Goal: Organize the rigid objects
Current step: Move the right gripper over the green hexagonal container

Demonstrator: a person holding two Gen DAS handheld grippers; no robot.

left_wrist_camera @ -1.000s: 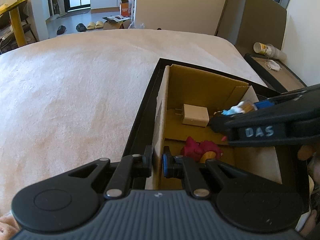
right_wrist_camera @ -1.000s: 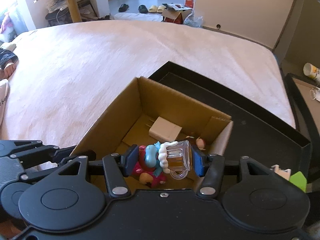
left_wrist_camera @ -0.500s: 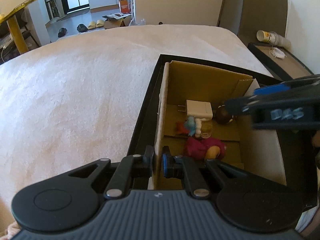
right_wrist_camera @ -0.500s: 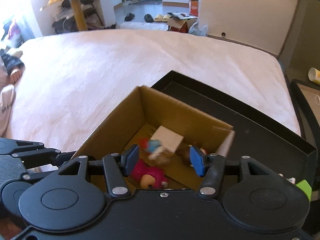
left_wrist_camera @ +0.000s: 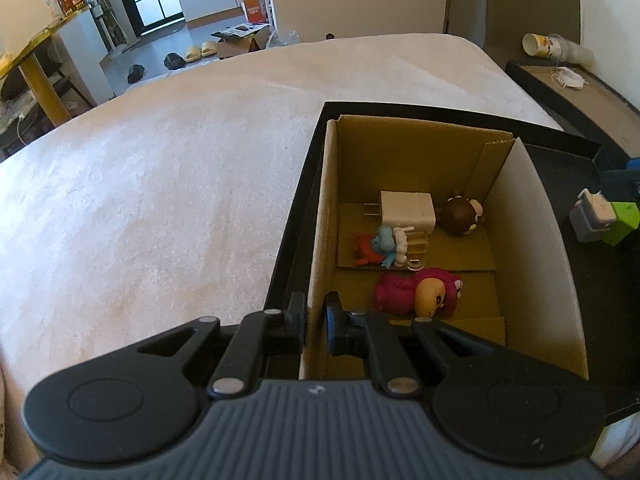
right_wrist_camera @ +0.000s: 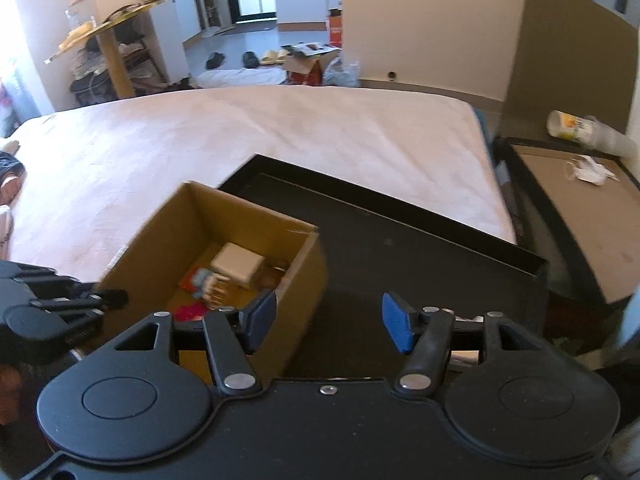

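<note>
One cardboard box [left_wrist_camera: 532, 248], right of centre, holds four things: a white charger [left_wrist_camera: 408, 211] and three figurines. The left gripper [left_wrist_camera: 316, 322] clamps the box's wall; the right gripper [right_wrist_camera: 329, 322] is opening, empty.

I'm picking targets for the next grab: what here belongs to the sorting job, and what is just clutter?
Job:
- cardboard box, clamped by left gripper
- charger, brown figure, blue figure, pink figure
- green block, grey item on black tray

Clutter:
- cup
- face mask
</note>
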